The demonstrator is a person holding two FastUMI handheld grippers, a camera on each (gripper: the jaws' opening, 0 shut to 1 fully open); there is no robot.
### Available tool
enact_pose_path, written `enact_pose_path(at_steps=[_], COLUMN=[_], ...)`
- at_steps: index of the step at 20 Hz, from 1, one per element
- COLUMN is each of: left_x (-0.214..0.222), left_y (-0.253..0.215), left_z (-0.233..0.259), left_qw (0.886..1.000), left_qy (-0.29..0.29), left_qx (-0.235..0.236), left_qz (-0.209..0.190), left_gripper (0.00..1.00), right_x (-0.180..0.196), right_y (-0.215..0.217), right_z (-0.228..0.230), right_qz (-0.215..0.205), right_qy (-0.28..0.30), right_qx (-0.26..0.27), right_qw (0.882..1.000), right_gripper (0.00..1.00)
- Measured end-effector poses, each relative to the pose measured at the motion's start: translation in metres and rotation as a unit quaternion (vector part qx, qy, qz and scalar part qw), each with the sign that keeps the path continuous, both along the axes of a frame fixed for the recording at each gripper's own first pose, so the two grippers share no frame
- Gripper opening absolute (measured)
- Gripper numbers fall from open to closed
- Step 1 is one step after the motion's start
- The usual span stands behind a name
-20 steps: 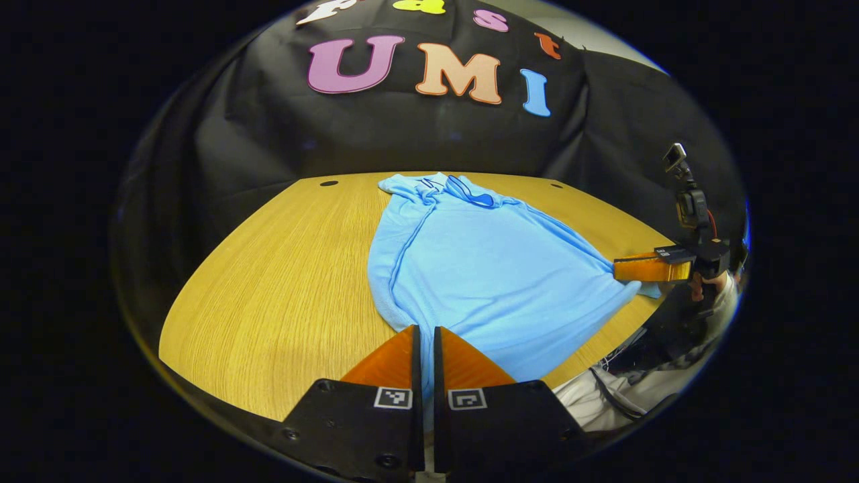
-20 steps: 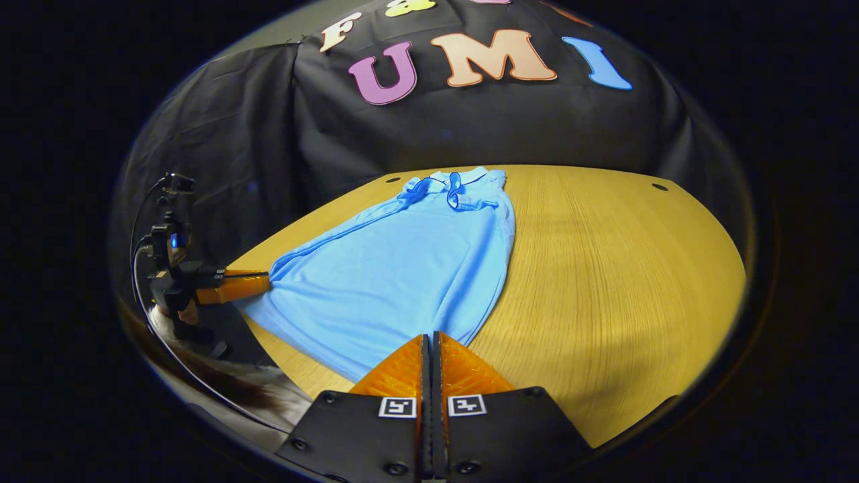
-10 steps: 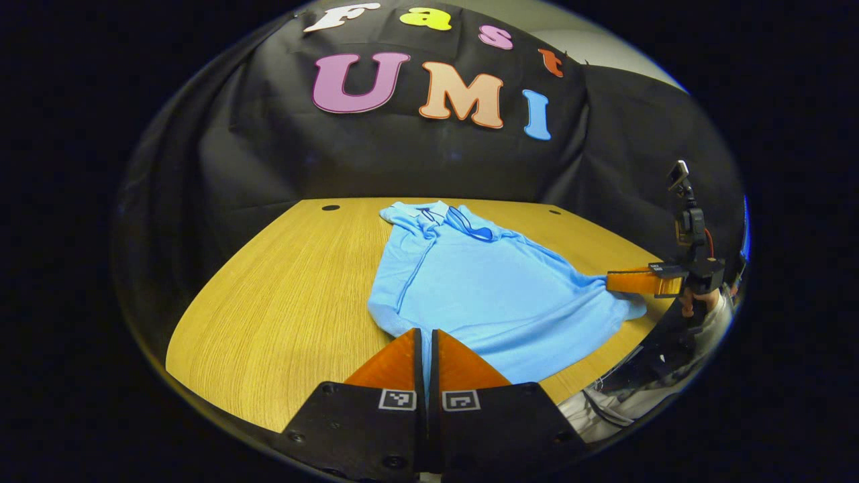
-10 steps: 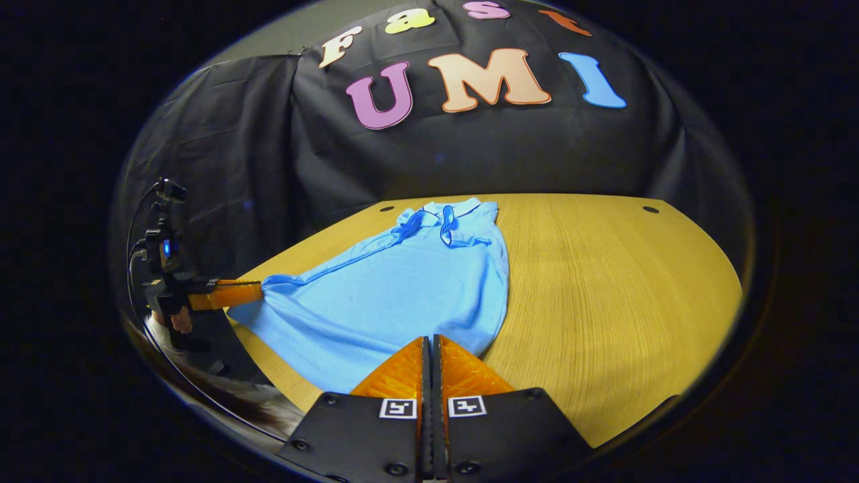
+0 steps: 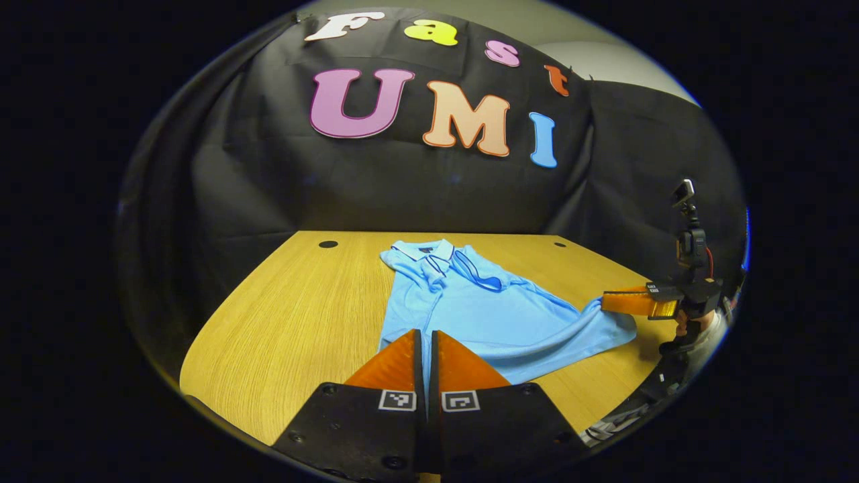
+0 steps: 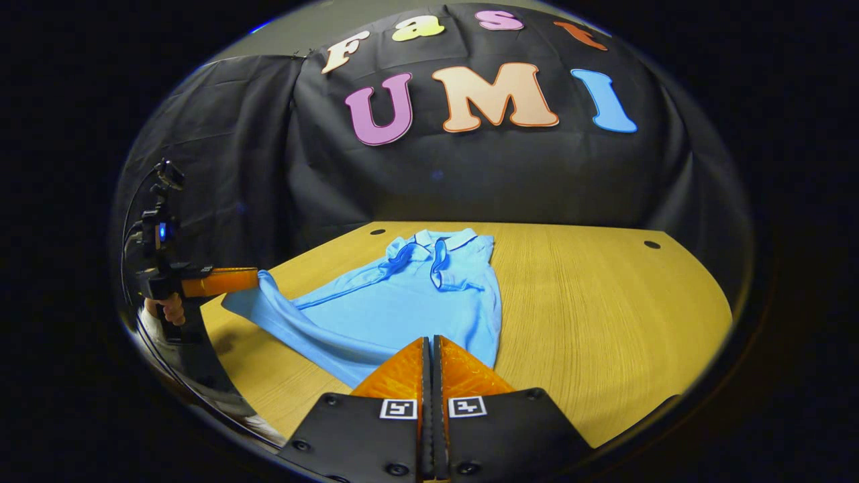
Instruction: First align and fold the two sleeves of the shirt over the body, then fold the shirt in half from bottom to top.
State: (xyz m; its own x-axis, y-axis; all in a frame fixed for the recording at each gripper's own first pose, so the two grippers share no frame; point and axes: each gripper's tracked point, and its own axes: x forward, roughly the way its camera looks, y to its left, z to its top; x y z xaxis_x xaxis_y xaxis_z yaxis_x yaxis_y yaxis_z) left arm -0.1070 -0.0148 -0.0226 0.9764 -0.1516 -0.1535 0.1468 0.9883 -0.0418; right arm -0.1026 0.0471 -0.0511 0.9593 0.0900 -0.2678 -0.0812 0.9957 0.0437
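A light blue polo shirt point(image 5: 470, 302) lies on the wooden table point(image 5: 302, 302), its collar point(image 5: 429, 251) at the far end. In the left gripper view my left gripper point(image 5: 423, 333) is shut on the near hem corner. Farther right in that view, the right gripper point(image 5: 607, 302) pinches the other hem corner and holds it off the table. In the right gripper view my right gripper point(image 6: 431, 340) is shut on the shirt point(image 6: 416, 295) at its near hem. The left gripper point(image 6: 251, 278) at the far left there lifts its corner, and the hem sags between the two.
The table point(image 6: 604, 302) has bare wood on both sides of the shirt and small round holes point(image 5: 328, 244) near its far edge. A person's hand point(image 6: 171, 310) holds the left gripper at the near table edge. Black cloth closes off the back.
Both grippers have risen and carried the hem up and toward the collar. The shirt's lower part has come off the table and the flat part looks shorter.
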Motion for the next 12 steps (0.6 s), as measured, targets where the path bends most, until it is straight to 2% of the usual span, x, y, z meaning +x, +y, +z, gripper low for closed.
enact_pose_path(at_steps=[3,12], left_x=[0.03,0.127], left_y=[0.007,0.025], left_z=[0.013,0.026], left_qw=[1.0,0.999], left_qy=[-0.002,0.006], left_qx=[-0.027,-0.026], left_qz=[0.003,0.021], left_gripper=[0.0,0.0], right_x=[0.026,0.116], right_y=[-0.006,-0.03], right_z=[0.009,0.029], right_qz=[-0.007,-0.037], right_qy=[0.002,-0.002], right_qx=[0.012,0.014], right_qw=[1.0,0.999], right_gripper=[0.03,0.02])
